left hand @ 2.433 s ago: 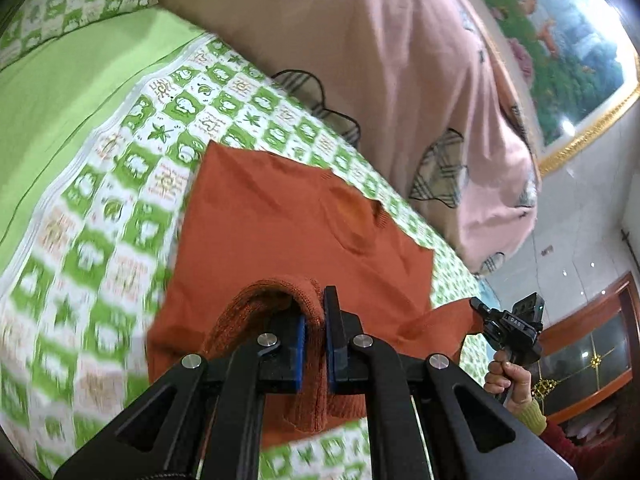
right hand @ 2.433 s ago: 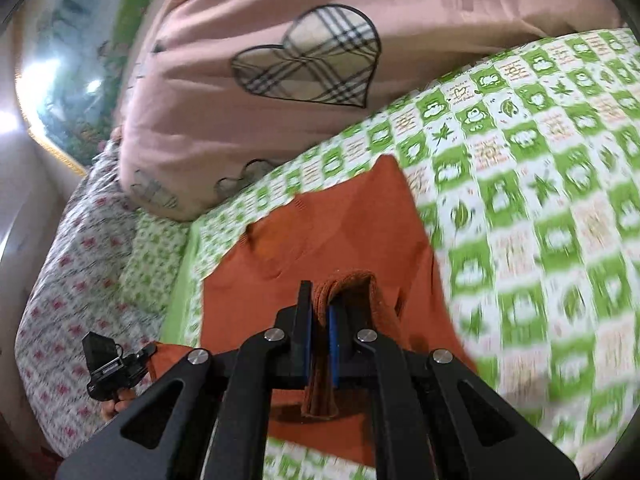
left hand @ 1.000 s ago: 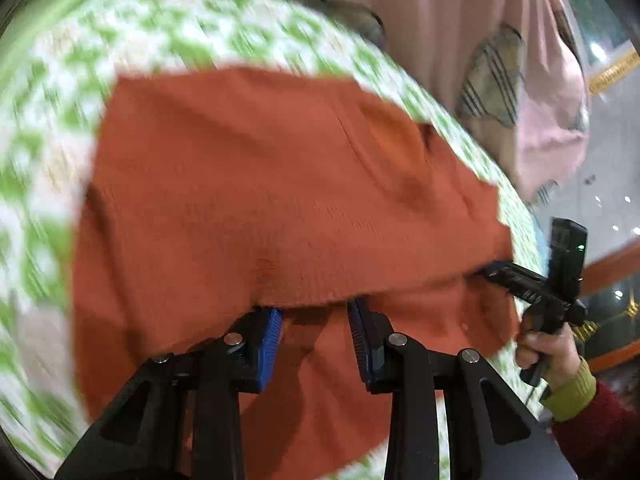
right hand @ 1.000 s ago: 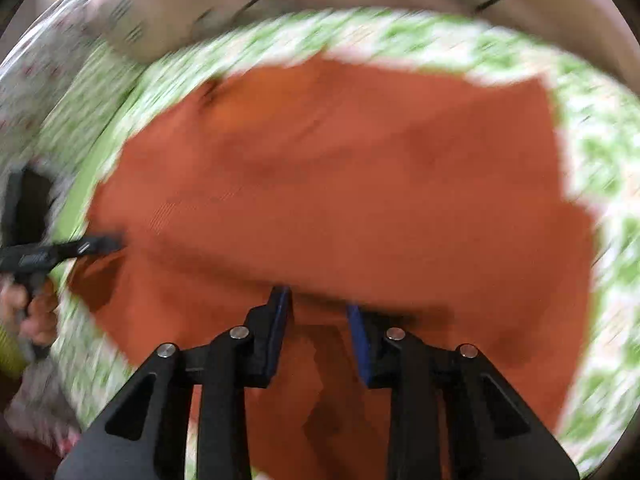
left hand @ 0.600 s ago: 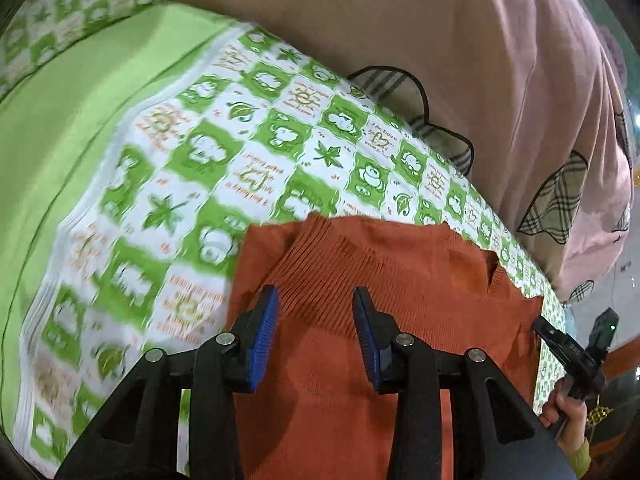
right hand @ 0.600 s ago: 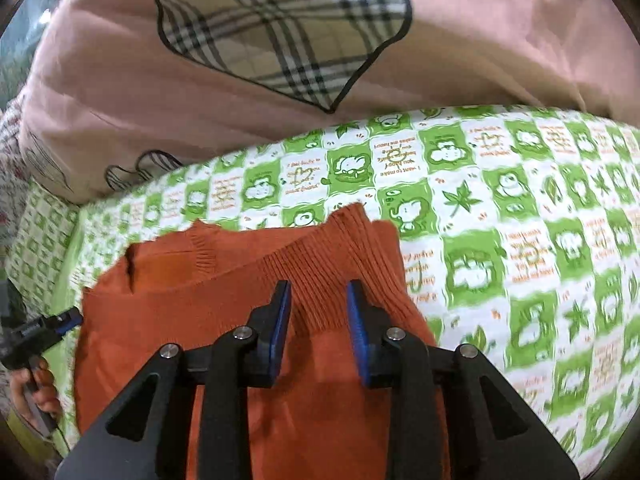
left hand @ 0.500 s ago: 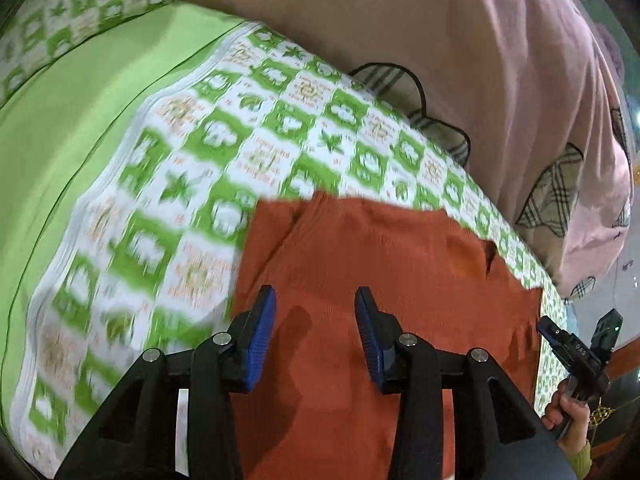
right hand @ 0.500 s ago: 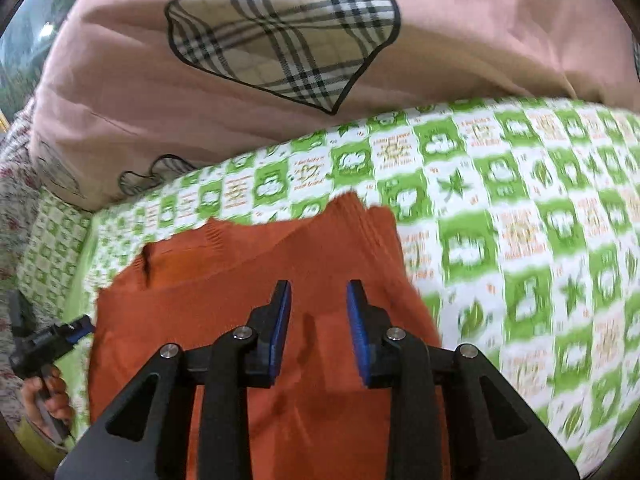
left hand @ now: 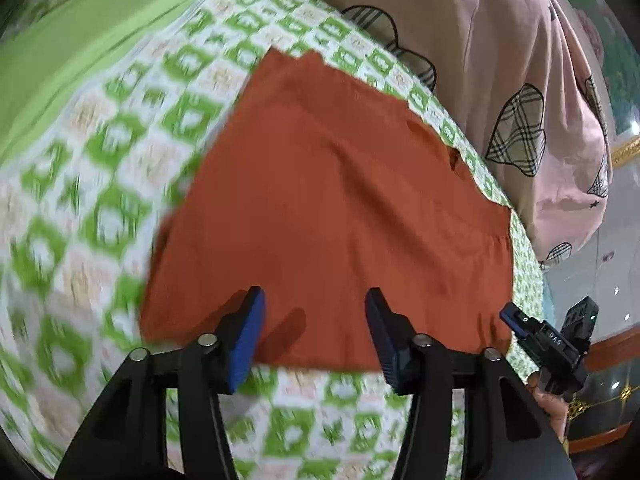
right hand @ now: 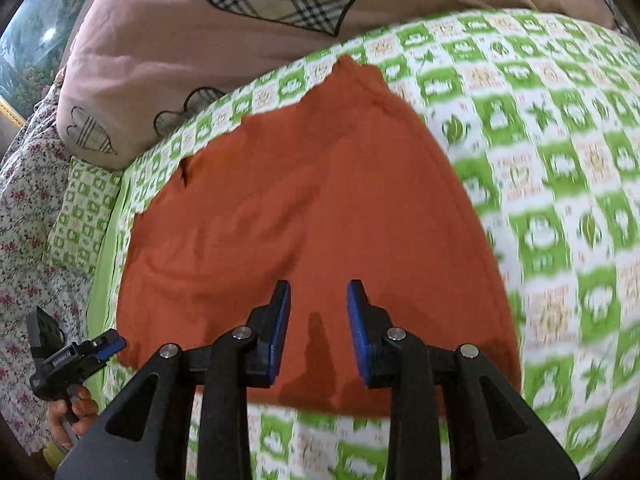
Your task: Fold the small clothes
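Presently listed, item one: rust-orange knit garment (left hand: 340,208), lying flat and folded on the green-and-white checked bedsheet (left hand: 120,152), its near edge a straight fold line, its far edge showing a ribbed band and a small notch toward one side. In the right wrist view the same garment (right hand: 312,216) covers the middle of the sheet (right hand: 560,160).

Item two: left gripper (left hand: 314,332), blue-padded jaws spread wide, nothing between them, poised above the garment's near edge; contact with the cloth cannot be told. Seen also from the right wrist camera at lower left (right hand: 106,346), held in a hand (right hand: 76,408), just beside the garment's corner.

Item three: right gripper (right hand: 318,332), jaws parted moderately, empty, over the near edge of the garment. From the left wrist camera it shows at lower right (left hand: 516,318), close to the garment's other near corner.

Item four: pink quilt with plaid heart patches (right hand: 260,20), bunched along the far side of the bed. Floral fabric (right hand: 24,208) at the left margin.
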The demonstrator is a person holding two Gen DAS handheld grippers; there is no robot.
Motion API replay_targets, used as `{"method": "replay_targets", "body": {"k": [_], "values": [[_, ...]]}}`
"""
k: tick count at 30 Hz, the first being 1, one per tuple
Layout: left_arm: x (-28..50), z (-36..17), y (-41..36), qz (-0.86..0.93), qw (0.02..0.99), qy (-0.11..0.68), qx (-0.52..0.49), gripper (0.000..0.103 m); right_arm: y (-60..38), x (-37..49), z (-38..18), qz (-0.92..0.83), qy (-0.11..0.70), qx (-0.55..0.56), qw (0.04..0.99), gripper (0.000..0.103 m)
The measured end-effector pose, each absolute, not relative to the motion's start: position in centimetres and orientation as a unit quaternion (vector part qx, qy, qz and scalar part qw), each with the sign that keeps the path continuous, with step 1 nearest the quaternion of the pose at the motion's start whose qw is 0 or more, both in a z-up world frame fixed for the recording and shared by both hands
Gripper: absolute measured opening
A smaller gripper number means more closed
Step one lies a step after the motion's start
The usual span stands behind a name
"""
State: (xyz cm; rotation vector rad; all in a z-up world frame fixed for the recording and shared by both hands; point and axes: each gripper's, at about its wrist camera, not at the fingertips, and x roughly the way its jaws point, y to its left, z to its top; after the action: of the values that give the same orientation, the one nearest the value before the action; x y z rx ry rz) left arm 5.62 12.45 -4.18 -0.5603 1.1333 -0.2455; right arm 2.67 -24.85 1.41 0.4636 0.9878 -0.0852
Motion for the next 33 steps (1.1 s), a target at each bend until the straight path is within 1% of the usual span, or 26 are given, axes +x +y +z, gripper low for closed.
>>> {"method": "replay_targets", "body": {"k": [9, 15, 17, 23, 25, 29, 30, 31, 32, 33], "values": [[1.6, -5.5, 10.2, -0.122, 0.786, 0.545, -0.264, 0.056, -22.2, 0.9, 1.3, -0.007, 0.487, 0.203, 0.849, 0.031], [1.1, -6.5, 11.6, -0.091, 0.785, 0.541, -0.287, 0.059, -21.1, 0.2, 1.3, 0.011, 0.497, 0.197, 0.845, 0.031], [1.5, -7.0, 12.9, -0.071, 0.785, 0.533, -0.308, 0.060, -20.9, 0.1, 1.5, 0.016, 0.498, 0.198, 0.844, 0.031], [3.3, -8.8, 16.1, -0.031, 0.771, 0.507, -0.384, 0.061, -20.8, 0.1, 1.8, 0.022, 0.501, 0.194, 0.843, 0.031], [4.2, -9.2, 16.9, -0.023, 0.768, 0.493, -0.407, 0.065, -20.8, 0.1, 1.8, 0.022, 0.501, 0.195, 0.843, 0.031], [5.5, -9.0, 16.6, -0.010, 0.783, 0.479, -0.397, 0.065, -20.6, 0.0, 1.7, 0.020, 0.501, 0.196, 0.843, 0.031], [5.9, -8.9, 16.5, -0.009, 0.787, 0.477, -0.391, 0.063, -20.6, 0.2, 1.6, 0.021, 0.501, 0.198, 0.842, 0.031], [6.2, -8.8, 16.4, -0.011, 0.792, 0.478, -0.381, 0.059, -20.6, 0.3, 1.5, 0.021, 0.502, 0.199, 0.841, 0.031], [6.5, -8.6, 16.2, -0.008, 0.799, 0.479, -0.364, 0.052, -20.6, 0.5, 1.4, 0.022, 0.503, 0.200, 0.841, 0.031], [6.9, -8.4, 16.0, -0.011, 0.803, 0.483, -0.348, 0.028, -20.6, 0.8, 1.3, 0.022, 0.503, 0.202, 0.840, 0.031]]}}
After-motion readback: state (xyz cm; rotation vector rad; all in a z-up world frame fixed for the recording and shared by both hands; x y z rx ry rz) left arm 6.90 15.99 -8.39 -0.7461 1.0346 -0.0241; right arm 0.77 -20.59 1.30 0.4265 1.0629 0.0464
